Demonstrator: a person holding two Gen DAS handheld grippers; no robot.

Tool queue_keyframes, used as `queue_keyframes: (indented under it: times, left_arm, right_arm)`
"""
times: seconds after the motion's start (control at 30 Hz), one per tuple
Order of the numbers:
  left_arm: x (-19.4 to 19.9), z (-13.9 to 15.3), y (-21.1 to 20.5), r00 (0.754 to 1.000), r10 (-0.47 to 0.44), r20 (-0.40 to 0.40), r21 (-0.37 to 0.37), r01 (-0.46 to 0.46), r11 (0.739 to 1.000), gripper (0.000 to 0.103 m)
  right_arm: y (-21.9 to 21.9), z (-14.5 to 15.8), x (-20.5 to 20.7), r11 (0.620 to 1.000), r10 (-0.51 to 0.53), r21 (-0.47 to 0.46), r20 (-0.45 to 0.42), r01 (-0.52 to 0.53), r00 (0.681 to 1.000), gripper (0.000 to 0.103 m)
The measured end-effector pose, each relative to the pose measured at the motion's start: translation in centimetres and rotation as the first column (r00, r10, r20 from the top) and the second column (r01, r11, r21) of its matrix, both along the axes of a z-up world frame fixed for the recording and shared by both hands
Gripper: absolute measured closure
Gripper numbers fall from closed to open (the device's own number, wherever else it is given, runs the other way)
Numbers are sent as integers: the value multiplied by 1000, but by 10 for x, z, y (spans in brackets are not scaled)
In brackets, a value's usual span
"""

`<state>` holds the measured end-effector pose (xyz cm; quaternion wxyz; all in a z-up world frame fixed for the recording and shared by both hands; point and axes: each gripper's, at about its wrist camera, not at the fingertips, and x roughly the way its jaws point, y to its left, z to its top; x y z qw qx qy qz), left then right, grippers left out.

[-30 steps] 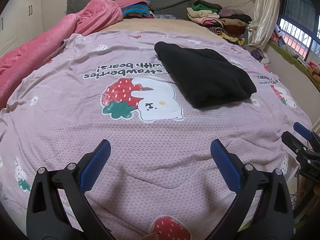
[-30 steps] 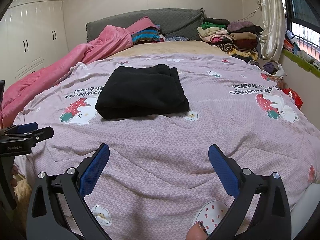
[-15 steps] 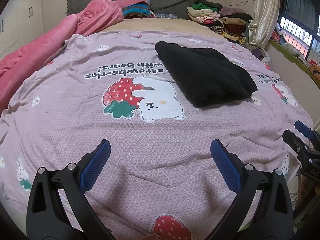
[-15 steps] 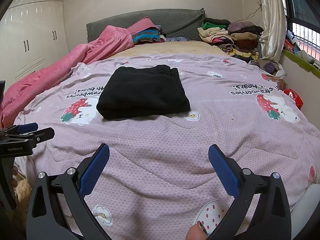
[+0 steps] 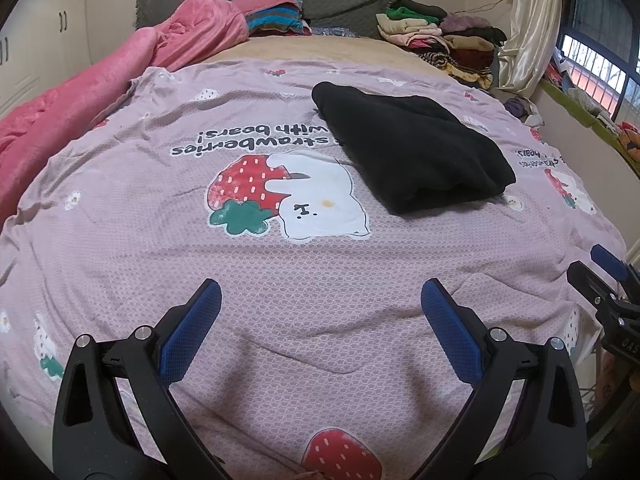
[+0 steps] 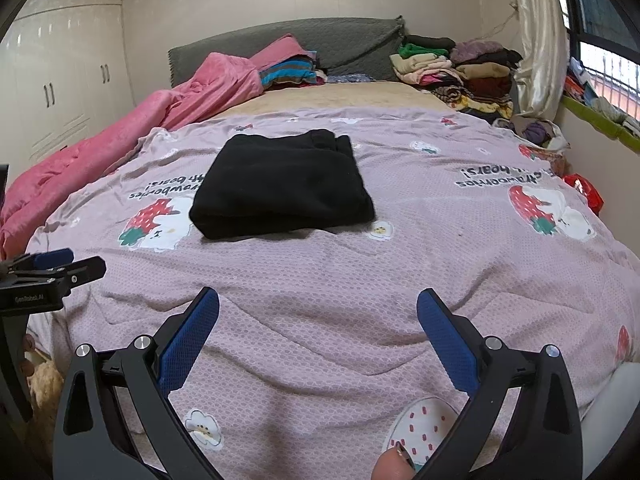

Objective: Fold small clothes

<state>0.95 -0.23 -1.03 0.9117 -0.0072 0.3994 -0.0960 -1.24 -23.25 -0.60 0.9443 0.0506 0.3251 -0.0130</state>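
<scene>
A black garment (image 5: 408,148) lies folded into a flat rectangle on the pink strawberry-print bedspread (image 5: 280,272); it also shows in the right wrist view (image 6: 280,184). My left gripper (image 5: 320,320) is open and empty, hovering over the near part of the bed, well short of the garment. My right gripper (image 6: 318,320) is open and empty, also short of the garment. The right gripper shows at the right edge of the left wrist view (image 5: 604,276). The left gripper shows at the left edge of the right wrist view (image 6: 52,268).
A pink blanket (image 6: 160,120) lies along the left side. A pile of folded clothes (image 6: 460,76) sits at the head of the bed on the right, by the curtain and window. A grey headboard (image 6: 320,48) and white wardrobe (image 6: 60,80) stand behind.
Both grippers have drifted back very slightly; the garment has not moved and both stay open.
</scene>
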Motion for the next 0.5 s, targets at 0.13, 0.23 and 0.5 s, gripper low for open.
queue_keyframes:
  times: [0.13,0.23,0.5]
  left_arm:
    - [5,-11,8,998,32,-48,-17,-33,999,10]
    - [12,-15,23,993,89,-76,-16,-90,996,9]
    - [65,0,210,865,488,-119,17,-489,872,10]
  right_arm:
    - [-22,5,-12,994,-108,8,10,108,994,4]
    - [-64,7,-31,965,-261,17,15,261,965,4]
    - [-290,-48,-141,522,-851,-122,-135,844,507,4]
